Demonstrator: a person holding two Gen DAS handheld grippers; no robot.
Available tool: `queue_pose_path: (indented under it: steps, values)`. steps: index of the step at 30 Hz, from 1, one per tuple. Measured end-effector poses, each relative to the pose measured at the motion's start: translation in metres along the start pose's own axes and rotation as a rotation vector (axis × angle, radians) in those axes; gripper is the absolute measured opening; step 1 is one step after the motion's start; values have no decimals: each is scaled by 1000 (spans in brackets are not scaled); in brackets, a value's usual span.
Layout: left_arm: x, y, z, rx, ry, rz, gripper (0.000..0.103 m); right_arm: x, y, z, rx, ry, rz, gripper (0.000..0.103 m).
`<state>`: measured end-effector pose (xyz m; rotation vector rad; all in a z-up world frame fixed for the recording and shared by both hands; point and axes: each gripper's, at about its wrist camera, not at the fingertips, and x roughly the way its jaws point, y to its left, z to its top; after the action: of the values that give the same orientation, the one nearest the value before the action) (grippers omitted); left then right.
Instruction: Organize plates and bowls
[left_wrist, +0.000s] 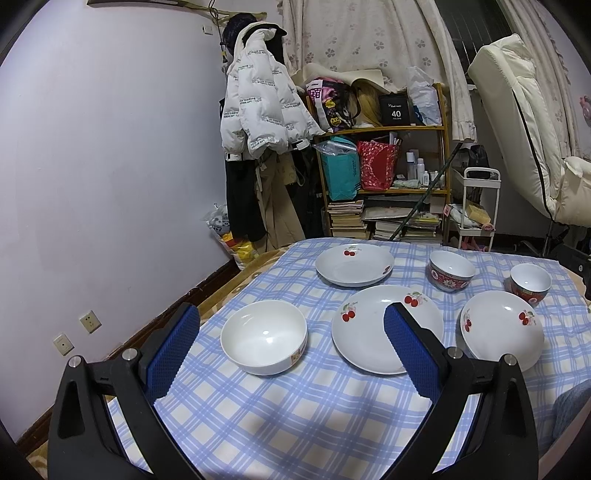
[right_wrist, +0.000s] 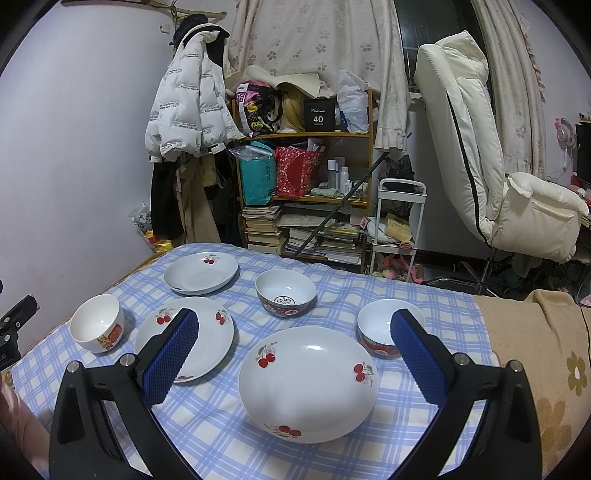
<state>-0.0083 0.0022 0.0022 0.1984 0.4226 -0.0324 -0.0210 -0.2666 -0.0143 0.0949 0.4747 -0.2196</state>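
On the blue checked tablecloth (left_wrist: 288, 424) lie three white cherry-print plates: a far one (left_wrist: 354, 264) (right_wrist: 201, 273), a middle one (left_wrist: 365, 332) (right_wrist: 214, 332), and a near right one (left_wrist: 500, 328) (right_wrist: 308, 384). A plain white bowl (left_wrist: 264, 336) (right_wrist: 98, 326) stands at the left. Two red-patterned bowls (left_wrist: 451, 270) (left_wrist: 530, 283) stand at the back right, seen too in the right wrist view (right_wrist: 285, 292) (right_wrist: 376, 328). My left gripper (left_wrist: 291, 317) hangs open above the white bowl and middle plate. My right gripper (right_wrist: 295, 321) is open over the near right plate. Neither holds anything.
A wooden shelf (left_wrist: 384, 177) with bags and books, a hanging white jacket (left_wrist: 258, 99), a small white cart (right_wrist: 399, 221) and a white reclining chair (right_wrist: 480, 155) stand beyond the table. A tan blanket (right_wrist: 535, 350) covers the surface to the right. Part of the other gripper (right_wrist: 14, 325) shows at the left edge.
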Motion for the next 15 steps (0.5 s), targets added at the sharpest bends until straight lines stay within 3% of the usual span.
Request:
queue_pose_path:
  steps: [15]
  values:
    - [1, 2, -4, -1, 3, 12, 99, 0, 0, 0, 0, 0, -1, 103]
